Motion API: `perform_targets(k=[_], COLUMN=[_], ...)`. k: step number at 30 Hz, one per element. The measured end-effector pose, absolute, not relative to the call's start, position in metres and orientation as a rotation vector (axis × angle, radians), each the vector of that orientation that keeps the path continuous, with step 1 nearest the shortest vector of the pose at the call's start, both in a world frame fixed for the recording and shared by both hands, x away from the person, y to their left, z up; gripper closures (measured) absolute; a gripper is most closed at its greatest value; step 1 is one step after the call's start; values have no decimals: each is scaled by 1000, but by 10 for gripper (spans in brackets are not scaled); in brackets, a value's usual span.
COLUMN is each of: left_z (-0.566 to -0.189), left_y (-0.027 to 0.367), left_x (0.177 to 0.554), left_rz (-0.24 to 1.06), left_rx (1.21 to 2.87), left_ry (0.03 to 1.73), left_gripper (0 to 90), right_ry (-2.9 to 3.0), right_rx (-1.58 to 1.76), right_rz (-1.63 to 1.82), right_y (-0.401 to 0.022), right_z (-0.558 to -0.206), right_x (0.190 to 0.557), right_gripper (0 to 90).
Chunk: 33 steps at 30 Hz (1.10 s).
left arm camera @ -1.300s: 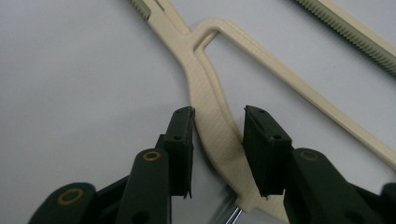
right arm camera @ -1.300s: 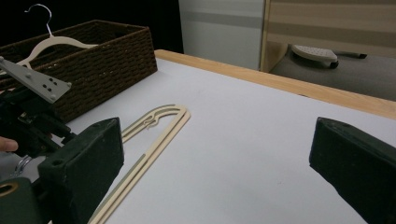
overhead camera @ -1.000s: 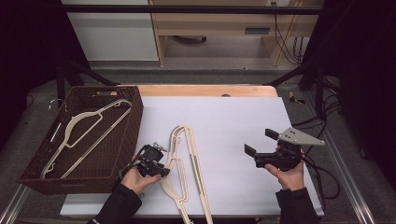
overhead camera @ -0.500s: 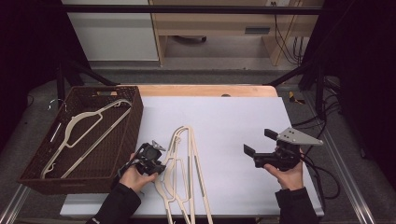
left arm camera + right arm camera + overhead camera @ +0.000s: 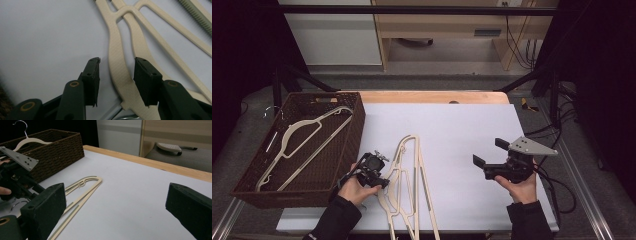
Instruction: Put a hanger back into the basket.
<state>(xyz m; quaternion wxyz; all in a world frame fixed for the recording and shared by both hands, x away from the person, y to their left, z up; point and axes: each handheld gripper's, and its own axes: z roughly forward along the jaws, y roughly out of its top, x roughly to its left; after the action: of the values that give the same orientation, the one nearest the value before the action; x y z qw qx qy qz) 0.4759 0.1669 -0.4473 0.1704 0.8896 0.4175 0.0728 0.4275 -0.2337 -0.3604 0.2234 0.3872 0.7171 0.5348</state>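
Two cream hangers (image 5: 408, 186) lie overlapped on the white table (image 5: 462, 130). My left gripper (image 5: 383, 175) rests at their left side, near the hook end. In the left gripper view its black jaws stand open (image 5: 116, 72) on either side of one hanger's cream arm (image 5: 117, 62), without clamping it; a bit of metal hook (image 5: 117, 113) shows below. My right gripper (image 5: 489, 152) is held above the table's right part, jaws wide open (image 5: 115, 205) with nothing between them. It looks across at the hangers (image 5: 83, 186) and the left gripper (image 5: 17, 177).
A brown wicker basket (image 5: 352, 145) stands at the table's left edge and holds another cream hanger (image 5: 302, 137). The basket (image 5: 57, 147) is close behind the left hand. A wooden strip (image 5: 432, 97) runs along the table's far edge.
The two hangers on the table have shifted a little, their lower ends swinging. The left gripper has stayed at their hook end. The right gripper has barely moved.
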Motion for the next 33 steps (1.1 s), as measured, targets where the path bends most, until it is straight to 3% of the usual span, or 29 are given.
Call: perform_targets(k=[8, 16, 33], left_z=[-448, -446, -445], left_y=[165, 160, 163], left_x=[479, 479, 481], left_rz=[156, 167, 139], left_rx=[2511, 2544, 2544], left_ry=[1257, 1327, 1319], left_gripper=[567, 661, 729], right_ry=[1982, 1979, 1990], right_rx=[1067, 1071, 1066], right_rz=[1480, 1487, 1481], right_y=[-234, -234, -235], right_z=[-360, -360, -360], right_x=[427, 427, 427], right_gripper=[35, 34, 34])
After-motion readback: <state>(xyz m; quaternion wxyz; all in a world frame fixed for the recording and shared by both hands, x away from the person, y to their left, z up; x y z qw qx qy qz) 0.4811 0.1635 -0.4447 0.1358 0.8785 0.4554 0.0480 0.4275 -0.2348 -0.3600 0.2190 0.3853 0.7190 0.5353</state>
